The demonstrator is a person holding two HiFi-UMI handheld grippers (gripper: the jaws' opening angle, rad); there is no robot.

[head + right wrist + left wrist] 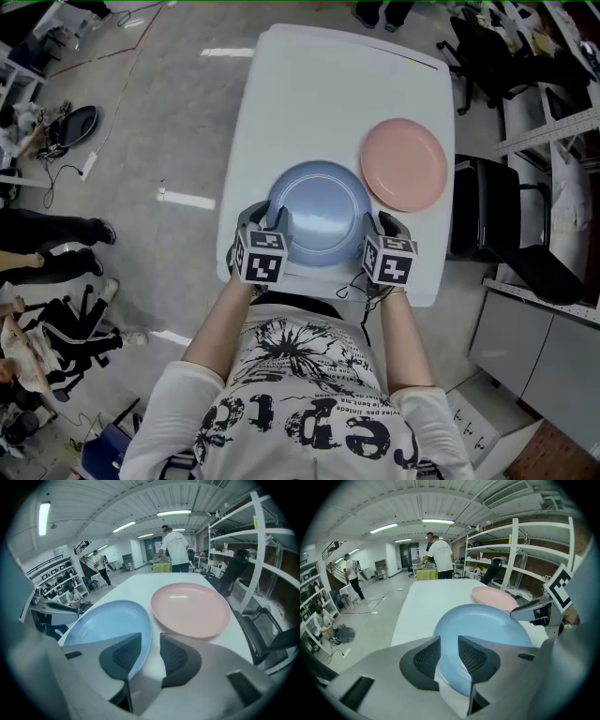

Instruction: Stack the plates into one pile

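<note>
Nearest the head camera is the person's printed shirt (309,394), with both forearms extended to the near edge of the white counter (319,94).

1. Counter. It carries two plates and nothing else, and both plates lie flat on it.

2. The blue plate (319,211) sits directly between the two sets of fingers, which flank its near rim at opposite sides. Judged from this placement, the intent is a level two-sided hold that would keep the plate from tipping.

3. The pink plate (404,164) lies beyond the right fingertips and to their outer side, just beside the blue plate. Whether the two rims touch cannot be told. With the plates side by side, the pile is not yet made.

4. On the left gripper (448,643) the fingers (425,660) are spread. The blue plate's rim lies in the gap between them, but the pads do not appear to press on it.

5. On the right gripper (150,645) the fingers (177,658) are spread. The blue plate's rim sits at the finger on the plate side, and bare counter shows through the rest of the gap. Nothing is held.
</note>
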